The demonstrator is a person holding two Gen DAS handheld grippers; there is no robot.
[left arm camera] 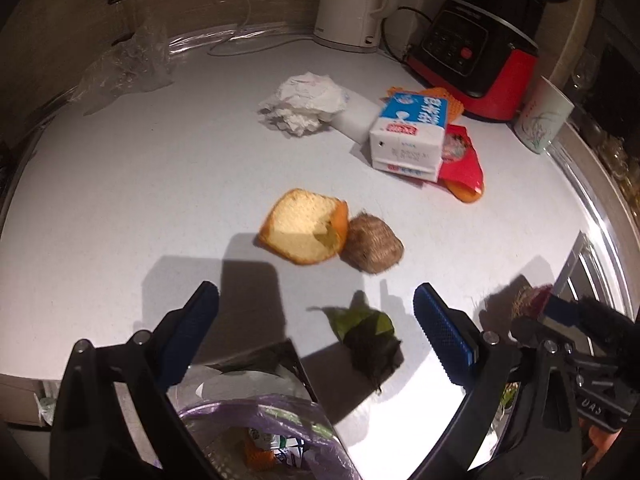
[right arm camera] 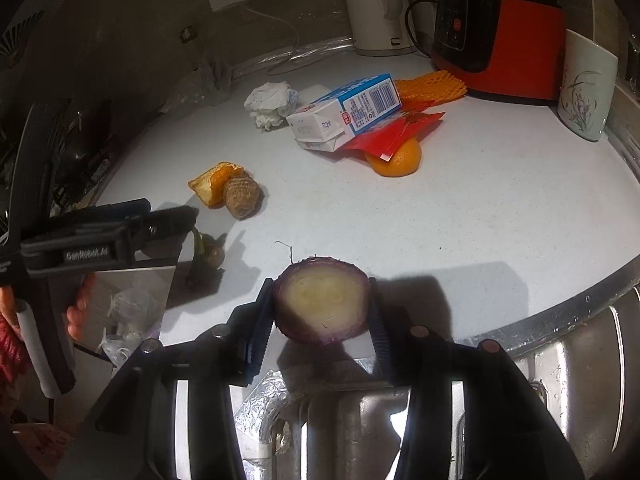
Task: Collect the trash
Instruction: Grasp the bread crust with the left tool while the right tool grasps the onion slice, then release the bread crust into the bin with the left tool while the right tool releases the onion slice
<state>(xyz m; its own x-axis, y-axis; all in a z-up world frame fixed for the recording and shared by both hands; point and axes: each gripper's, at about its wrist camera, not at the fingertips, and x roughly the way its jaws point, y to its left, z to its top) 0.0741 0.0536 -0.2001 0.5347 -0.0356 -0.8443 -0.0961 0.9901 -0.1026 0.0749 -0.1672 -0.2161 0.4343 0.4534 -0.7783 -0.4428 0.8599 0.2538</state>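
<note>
Two grippers at work, one gripping a cut onion, the other spread wide over the counter.

My right gripper (right arm camera: pixel 322 312) has its pads pressed on both sides of the purple onion half (right arm camera: pixel 322 306), cut face toward me, above the counter edge by the sink (right arm camera: pixel 580 360). My left gripper (left arm camera: pixel 316 320) stands with fingers apart, nothing between them, above a dark leaf scrap (left arm camera: pixel 366 338). Just beyond lie a piece of orange peel (left arm camera: pixel 302 226) touching a brown fibrous lump (left arm camera: pixel 374 246). Farther off sit crumpled tissue (left arm camera: pixel 306 102), a milk carton (left arm camera: pixel 410 136) on a red wrapper (left arm camera: pixel 460 158), and a bin bag (left arm camera: pixel 260 436) below my left fingers.
</note>
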